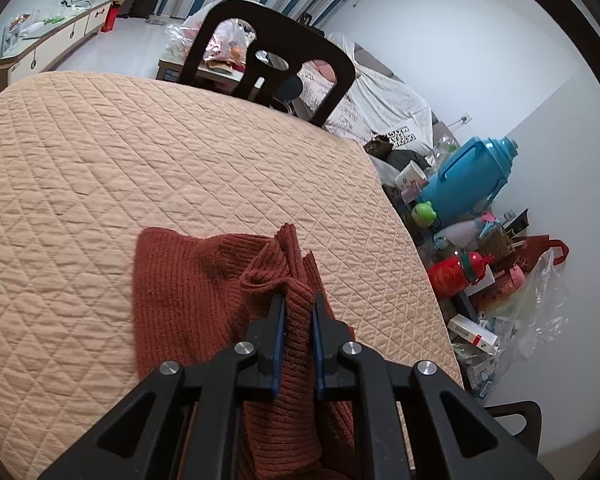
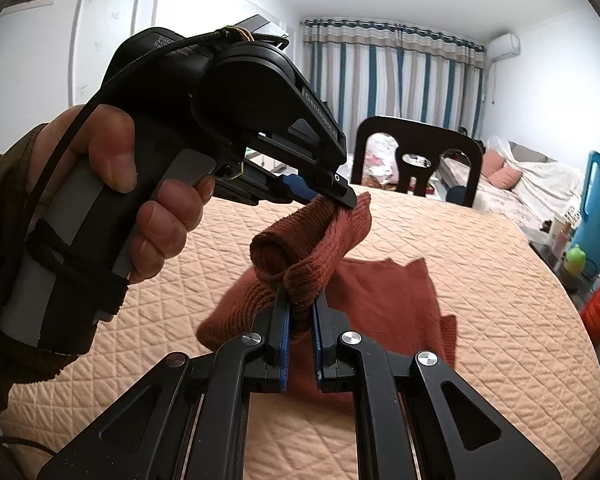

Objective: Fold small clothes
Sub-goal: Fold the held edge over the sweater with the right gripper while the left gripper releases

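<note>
We see the rust-red knit garment (image 2: 384, 292) partly lifted off the quilted counter (image 1: 140, 152), one ribbed edge bunched up. Our left gripper (image 1: 298, 300) and right gripper (image 2: 302, 300) each clench that edge, close together

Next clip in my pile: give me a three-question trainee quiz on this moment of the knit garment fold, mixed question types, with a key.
1. True or false: the left gripper is open and clear of the rust-red knit garment.
2. Multiple choice: the right gripper is clamped on
A. the quilted beige cover
B. a bunched edge of the garment
C. the black chair
3. Fill in: part of the garment is lifted off the cover, and the rest lies ___ on it.

Key: 1 false, it is shut on the knit; 2 B; 3 flat.
</note>
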Available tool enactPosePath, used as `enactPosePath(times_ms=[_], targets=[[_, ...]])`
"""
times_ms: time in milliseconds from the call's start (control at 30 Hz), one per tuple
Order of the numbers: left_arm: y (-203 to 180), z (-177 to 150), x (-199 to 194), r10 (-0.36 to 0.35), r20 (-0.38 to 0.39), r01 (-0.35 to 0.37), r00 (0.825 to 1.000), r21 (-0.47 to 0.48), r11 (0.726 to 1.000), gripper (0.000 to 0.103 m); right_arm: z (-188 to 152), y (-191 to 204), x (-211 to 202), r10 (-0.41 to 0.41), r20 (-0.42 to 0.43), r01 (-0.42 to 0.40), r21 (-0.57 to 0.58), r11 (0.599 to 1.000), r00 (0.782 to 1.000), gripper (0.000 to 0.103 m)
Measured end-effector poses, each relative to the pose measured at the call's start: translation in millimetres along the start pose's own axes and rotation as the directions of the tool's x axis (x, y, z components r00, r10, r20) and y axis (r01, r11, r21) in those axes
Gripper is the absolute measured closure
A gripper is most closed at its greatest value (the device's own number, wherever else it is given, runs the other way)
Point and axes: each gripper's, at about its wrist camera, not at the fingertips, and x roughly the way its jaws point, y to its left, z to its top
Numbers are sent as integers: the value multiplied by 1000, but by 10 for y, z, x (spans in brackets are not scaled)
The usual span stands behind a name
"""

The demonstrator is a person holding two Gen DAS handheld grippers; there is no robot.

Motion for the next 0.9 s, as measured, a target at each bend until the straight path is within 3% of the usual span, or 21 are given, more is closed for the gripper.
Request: enactPosePath(times_ms=[433, 833, 900], targets=[[-356, -43, 505, -6, -62, 8, 998, 33, 999, 89, -144, -394, -52, -44, -56, 48, 81, 996, 997, 94], [-362, -175, 780, 24, -130, -19, 991, 37, 999, 89, -300, -697, 58, 42, -157, -5, 226, 974, 987, 94], [-367, -181, 783, 18, -131, -11, 991, 49, 999, 82, -330, -747, 66, 65, -165, -20, 262, 965, 984, 94]])
